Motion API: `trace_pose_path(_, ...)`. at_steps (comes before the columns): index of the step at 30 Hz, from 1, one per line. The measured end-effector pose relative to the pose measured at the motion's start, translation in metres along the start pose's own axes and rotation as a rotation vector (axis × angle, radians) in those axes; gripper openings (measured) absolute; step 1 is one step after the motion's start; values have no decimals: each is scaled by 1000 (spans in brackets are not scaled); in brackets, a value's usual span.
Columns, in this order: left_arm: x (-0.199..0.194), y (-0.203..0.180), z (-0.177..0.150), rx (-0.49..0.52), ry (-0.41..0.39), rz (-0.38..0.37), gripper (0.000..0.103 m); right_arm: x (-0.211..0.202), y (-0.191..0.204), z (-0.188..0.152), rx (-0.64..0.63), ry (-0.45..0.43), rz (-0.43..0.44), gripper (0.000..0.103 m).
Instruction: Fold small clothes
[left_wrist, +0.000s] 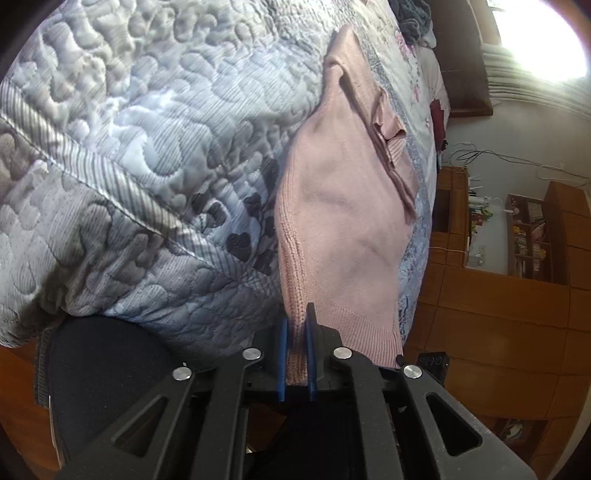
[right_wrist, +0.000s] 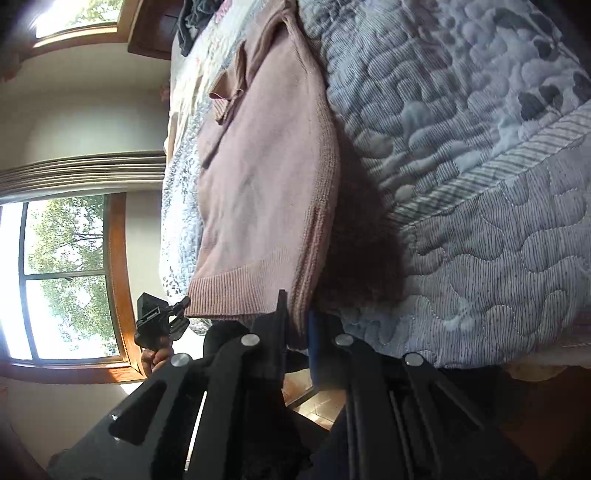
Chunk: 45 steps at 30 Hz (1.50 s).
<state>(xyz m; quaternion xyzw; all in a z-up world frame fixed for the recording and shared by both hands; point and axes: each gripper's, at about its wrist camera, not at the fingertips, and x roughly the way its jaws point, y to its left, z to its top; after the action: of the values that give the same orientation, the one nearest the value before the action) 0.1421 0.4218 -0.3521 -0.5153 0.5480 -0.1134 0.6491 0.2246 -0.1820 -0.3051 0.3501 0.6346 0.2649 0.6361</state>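
Two claws (left_wrist: 297, 332) (right_wrist: 297, 317) clamped on pink sweater (left_wrist: 343, 206) hem.

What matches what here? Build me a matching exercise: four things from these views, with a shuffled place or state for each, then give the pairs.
1. pink knitted sweater
2. grey-blue quilted bedspread
3. left tongs
4. dark grey crumpled clothes

a. lies under the sweater
b. shut on the ribbed hem
c. heaped at the far end of the bed
d. sleeve folded across its body

Pairs: 1-d, 2-a, 3-b, 4-c
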Motion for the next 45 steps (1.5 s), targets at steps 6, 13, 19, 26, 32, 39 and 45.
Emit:
trace_pose_path(6,-23,-45,11,35,-55,-74,8,-23,33,16,-32,-63,75,7)
trace_pose_path(13,-40,-88,43,47,-116,-135,8,-39,69,52,-80,-112,108,7)
trace_pose_path(19,-38,-103,86,1,-155,-170,8,-44,88,98,-99,-143,90,7)
trace_pose_path(26,-9,-109,152,-57,-168,-151,8,-26,90,169,-65,-168,41,7)
trace_pose_path(32,40,-95,212,-142,-151,-110,8,11,81,237,-38,-149,-17,7)
trace_pose_path(39,95,-60,269,-251,-132,-38,8,67,51,305,12,-114,-89,7)
trace_pose_path(45,111,-64,286,-197,-120,-18,14,89,36,329,27,-82,-79,16)
